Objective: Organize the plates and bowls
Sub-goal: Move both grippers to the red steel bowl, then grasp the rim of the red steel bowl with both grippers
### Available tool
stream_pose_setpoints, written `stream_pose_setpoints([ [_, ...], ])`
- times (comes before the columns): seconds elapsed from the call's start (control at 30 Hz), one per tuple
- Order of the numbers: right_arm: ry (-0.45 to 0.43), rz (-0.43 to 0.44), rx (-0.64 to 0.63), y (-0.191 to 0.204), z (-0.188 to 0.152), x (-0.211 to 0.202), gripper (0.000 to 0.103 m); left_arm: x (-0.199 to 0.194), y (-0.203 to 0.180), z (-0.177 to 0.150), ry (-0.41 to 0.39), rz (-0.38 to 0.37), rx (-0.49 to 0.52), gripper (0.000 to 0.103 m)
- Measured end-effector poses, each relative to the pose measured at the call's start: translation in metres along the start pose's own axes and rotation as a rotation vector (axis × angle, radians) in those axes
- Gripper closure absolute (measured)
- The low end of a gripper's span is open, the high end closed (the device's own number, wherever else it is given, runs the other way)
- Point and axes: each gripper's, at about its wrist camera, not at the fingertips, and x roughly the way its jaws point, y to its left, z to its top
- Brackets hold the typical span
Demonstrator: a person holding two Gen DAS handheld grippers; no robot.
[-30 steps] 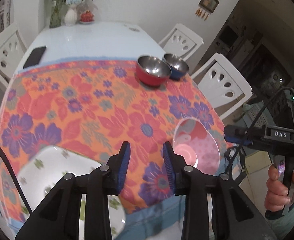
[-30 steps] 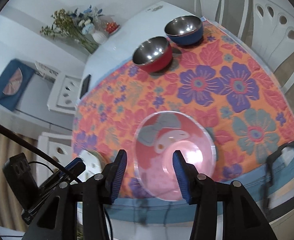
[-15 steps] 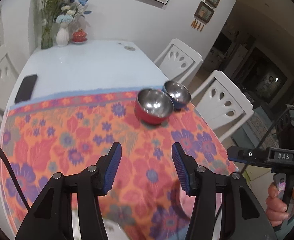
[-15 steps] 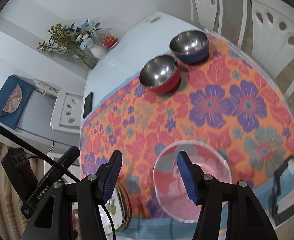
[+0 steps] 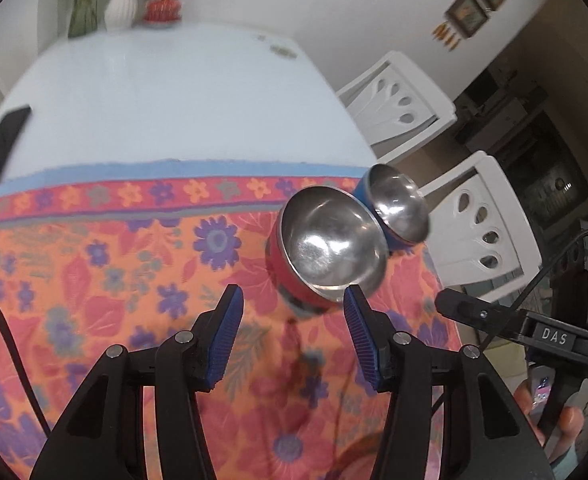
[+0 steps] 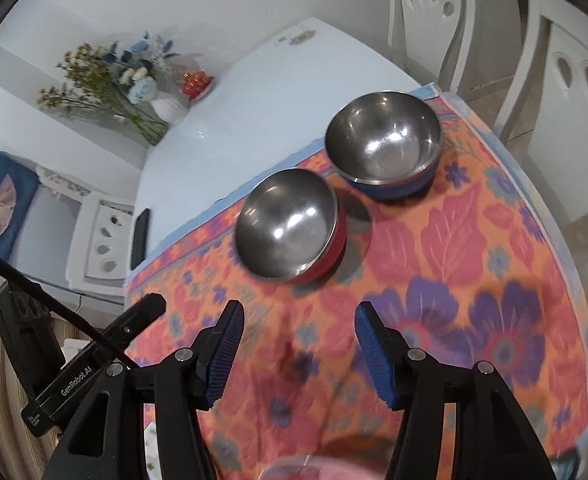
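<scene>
Chairs [image 5: 481,216] flank blue bowl [image 6: 385,148] (red bowl [image 6: 290,224] just beside).

Clearance check: desk ahead of both claws

Left claw [image 5: 292,332] and right claw [image 6: 297,354] both stand parted with nothing between the pads, over bare floral cloth [image 6: 473,264]; straight-ahead path is clear up to the bowls. Red bowl [image 6: 290,226] and blue bowl [image 6: 385,146] sit just beside each other near the cloth's far edge, the gap between them too narrow for a finger. Beyond them the white desk [image 5: 166,100] is open, except a phone [image 5: 0,148] at its left edge and a vase [image 6: 170,110] with a small red pot [image 6: 196,82] at the far end. Chairs [image 5: 481,224] crowd the right side. Pink plate rim [image 6: 317,468] sits under the right claw.
</scene>
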Motion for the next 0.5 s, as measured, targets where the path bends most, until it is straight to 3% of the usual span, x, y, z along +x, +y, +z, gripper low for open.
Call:
stream_pose_setpoints([
  [0.33,0.099,-0.009,0.033,-0.034,0.041,0.068,0.048,0.068,0.000,0.027,0.053,0.025,-0.069,0.056],
  [0.5,0.113,-0.006,0.027,-0.040,0.047,0.087,0.048,0.086,0.002,0.031,0.069,0.030,-0.085,0.064],
])
